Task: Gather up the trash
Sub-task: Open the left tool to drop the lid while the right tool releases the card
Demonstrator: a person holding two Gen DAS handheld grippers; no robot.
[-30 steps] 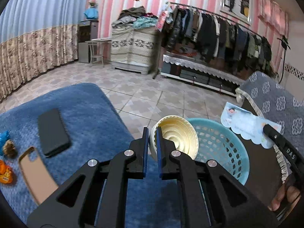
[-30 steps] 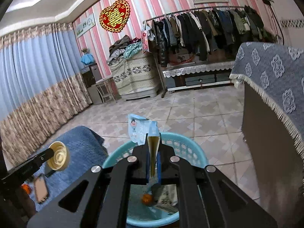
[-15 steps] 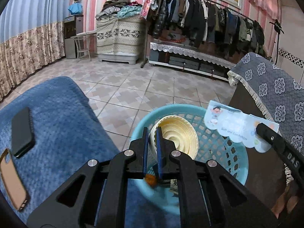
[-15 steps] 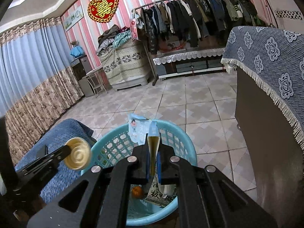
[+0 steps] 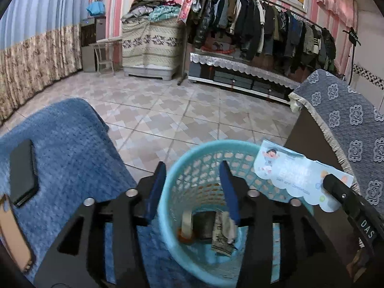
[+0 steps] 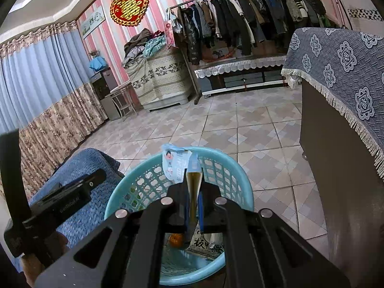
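Note:
A light blue plastic basket (image 5: 168, 192) stands on the floor and holds trash: a cream tape roll (image 5: 186, 223), an orange piece and printed paper (image 5: 220, 237). My left gripper (image 5: 192, 187) is open and empty above the basket. My right gripper (image 6: 193, 189) is shut on a pale blue wipes packet (image 6: 174, 165) over the basket (image 6: 230, 165). The packet (image 5: 292, 175) also shows in the left wrist view, held over the basket's right rim.
A blue blanket (image 5: 67, 148) lies left of the basket with a black phone (image 5: 22, 170) and a tan phone case (image 5: 14, 237) on it. A dark cabinet with a grey patterned cloth (image 6: 340, 76) stands to the right. Tiled floor lies beyond.
My left gripper moved right over the basket, opened and let go of the cream tape roll, which now lies in the basket. The right gripper moved closer over the basket with the packet.

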